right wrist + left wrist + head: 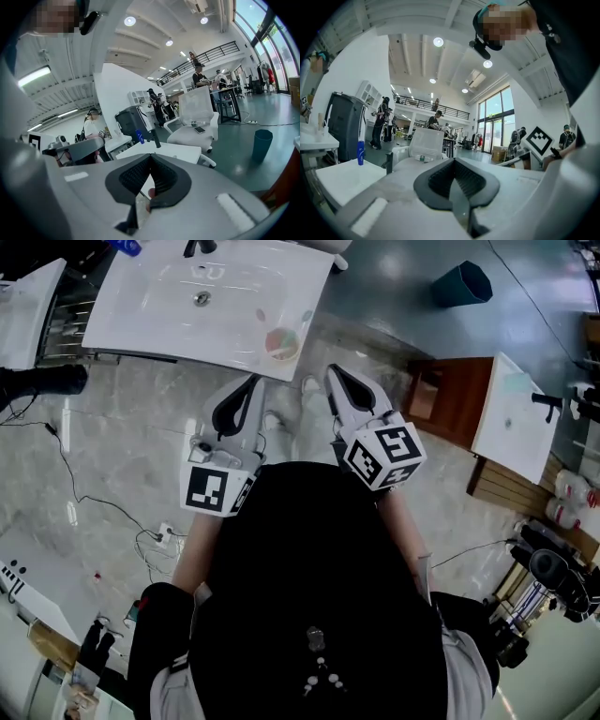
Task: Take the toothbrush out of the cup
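Where the round translucent cup [281, 342] sits, on the near right corner of the glossy white rectangular basin [159, 306], pink and green show inside it, but the toothbrush cannot be made out. Nearer, over grey marbled floor tiles [112, 437], the left gripper [251, 381] and right gripper [334, 371] are held close against the person's black top [309, 559]. Both point toward the basin, ribbed black pads clenched together on nothing.
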`<state>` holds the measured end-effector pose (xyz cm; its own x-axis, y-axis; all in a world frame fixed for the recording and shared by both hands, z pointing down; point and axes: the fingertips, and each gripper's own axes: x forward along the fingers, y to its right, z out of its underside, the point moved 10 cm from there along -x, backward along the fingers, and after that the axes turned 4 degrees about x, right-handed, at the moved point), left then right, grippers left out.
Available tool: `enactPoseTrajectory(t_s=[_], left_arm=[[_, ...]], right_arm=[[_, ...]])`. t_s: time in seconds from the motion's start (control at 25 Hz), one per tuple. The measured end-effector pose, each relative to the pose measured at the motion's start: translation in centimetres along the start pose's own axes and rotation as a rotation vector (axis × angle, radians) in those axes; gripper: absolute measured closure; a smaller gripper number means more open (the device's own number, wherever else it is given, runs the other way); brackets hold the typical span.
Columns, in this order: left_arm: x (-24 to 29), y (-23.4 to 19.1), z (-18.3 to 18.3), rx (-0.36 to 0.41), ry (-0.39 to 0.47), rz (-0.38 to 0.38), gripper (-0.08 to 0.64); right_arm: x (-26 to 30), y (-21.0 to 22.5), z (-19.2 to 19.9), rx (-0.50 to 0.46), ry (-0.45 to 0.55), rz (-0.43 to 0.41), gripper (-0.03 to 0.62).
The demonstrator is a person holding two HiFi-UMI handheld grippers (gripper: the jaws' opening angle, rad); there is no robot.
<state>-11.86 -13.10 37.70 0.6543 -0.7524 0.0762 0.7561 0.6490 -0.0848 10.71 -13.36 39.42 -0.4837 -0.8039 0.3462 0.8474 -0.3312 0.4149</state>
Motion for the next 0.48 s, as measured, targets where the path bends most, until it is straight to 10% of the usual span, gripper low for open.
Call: enactPoseTrajectory(t_s=[0.48], left_arm=[[2.1,-0.7,0.9,-0.030,-0.044,-0.064,0.558]], right_arm=[[5.4,2.8,1.1,0.033,-0.106,-0.034,0.589]])
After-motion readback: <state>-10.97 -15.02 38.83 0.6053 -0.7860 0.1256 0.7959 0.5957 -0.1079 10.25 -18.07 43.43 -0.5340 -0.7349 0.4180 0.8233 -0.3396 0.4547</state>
